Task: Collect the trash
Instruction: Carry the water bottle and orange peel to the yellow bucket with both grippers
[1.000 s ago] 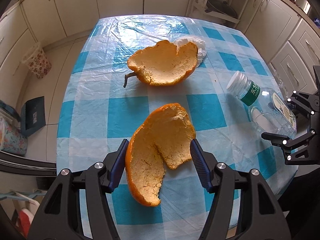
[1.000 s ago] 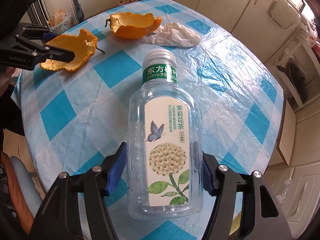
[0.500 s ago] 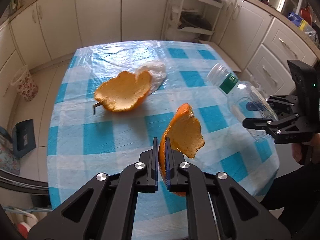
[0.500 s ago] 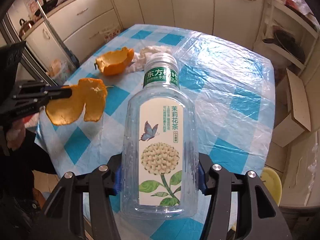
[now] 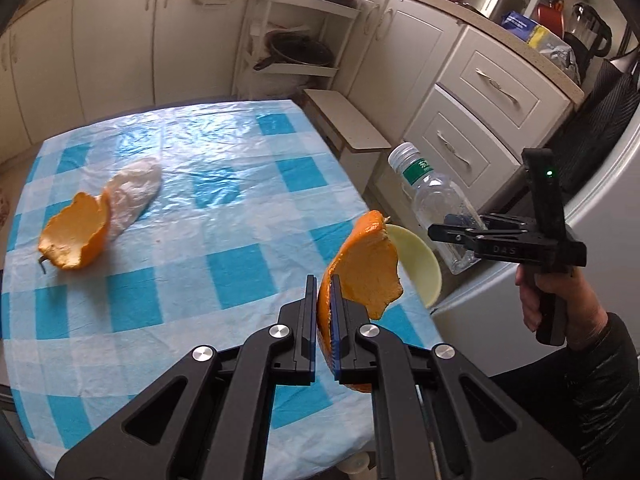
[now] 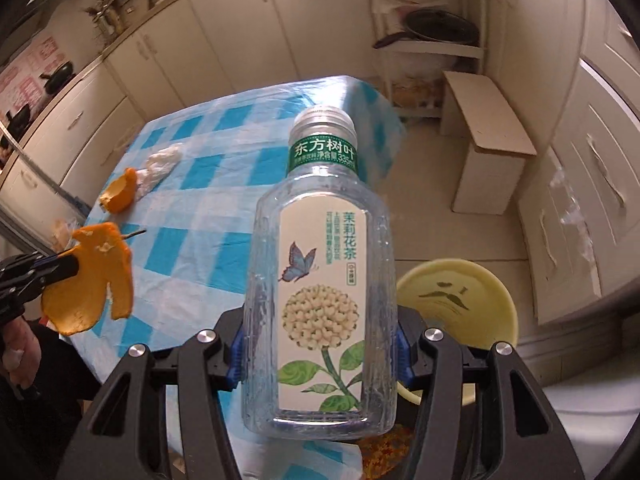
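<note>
My left gripper (image 5: 323,298) is shut on a large orange peel (image 5: 366,266) and holds it in the air past the table's right edge; the peel also shows in the right wrist view (image 6: 90,280). My right gripper (image 6: 320,346) is shut on an empty clear plastic tea bottle (image 6: 322,280) with a flower label, held off the table above the floor; the bottle also shows in the left wrist view (image 5: 434,204). A yellow bin (image 6: 476,304) stands on the floor below right of the bottle. A second orange peel (image 5: 76,236) and a crumpled white tissue (image 5: 134,190) lie on the table.
The table has a blue and white checked cloth (image 5: 224,208) under clear plastic. A low cardboard-coloured stool (image 6: 486,140) stands beyond the table. White kitchen cabinets (image 5: 476,120) and a shelf rack with a pan (image 6: 436,28) ring the room.
Both grippers have lifted and swung right, off the table toward the yellow bin. One second ago the left jaws were open around the peel; they have since closed on it.
</note>
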`<action>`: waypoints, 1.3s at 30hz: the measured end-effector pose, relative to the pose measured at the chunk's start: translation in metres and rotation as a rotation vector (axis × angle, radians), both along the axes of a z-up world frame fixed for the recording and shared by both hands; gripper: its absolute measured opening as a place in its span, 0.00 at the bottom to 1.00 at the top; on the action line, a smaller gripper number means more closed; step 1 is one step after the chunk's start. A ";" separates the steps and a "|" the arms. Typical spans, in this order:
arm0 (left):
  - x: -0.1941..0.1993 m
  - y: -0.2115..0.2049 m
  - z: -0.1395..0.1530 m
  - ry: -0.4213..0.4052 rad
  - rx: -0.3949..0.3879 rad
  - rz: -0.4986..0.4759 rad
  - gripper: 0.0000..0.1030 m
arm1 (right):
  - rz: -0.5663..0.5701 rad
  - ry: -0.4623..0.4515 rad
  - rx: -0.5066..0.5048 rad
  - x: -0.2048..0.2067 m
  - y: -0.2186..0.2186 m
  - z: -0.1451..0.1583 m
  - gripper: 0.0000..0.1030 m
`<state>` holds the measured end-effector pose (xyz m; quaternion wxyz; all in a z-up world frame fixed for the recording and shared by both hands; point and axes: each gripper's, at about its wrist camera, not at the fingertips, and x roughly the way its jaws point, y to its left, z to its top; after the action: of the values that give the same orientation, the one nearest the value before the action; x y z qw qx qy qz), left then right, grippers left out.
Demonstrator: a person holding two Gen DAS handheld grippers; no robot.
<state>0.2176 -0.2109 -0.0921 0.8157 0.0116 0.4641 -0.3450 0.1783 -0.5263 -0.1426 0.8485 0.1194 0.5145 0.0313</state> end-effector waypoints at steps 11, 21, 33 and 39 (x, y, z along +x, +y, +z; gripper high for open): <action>-0.012 -0.114 -0.019 0.065 0.009 -0.056 0.05 | -0.198 0.188 0.007 -0.011 -0.066 -0.067 0.53; -0.011 -0.175 -0.042 0.096 0.090 -0.057 0.05 | -0.464 0.083 0.191 -0.025 -0.122 -0.059 0.59; -0.017 -0.237 -0.069 0.104 0.183 -0.076 0.05 | -0.454 -0.320 0.161 -0.042 -0.117 0.058 0.78; -0.016 -0.268 -0.089 0.114 0.247 -0.066 0.06 | -0.474 -0.343 0.179 -0.040 -0.123 0.065 0.78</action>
<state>0.2016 -0.4793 -0.1807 0.7685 0.1075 0.5481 -0.3121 0.1382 -0.6495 -0.0775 0.8927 0.3035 0.3169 -0.1028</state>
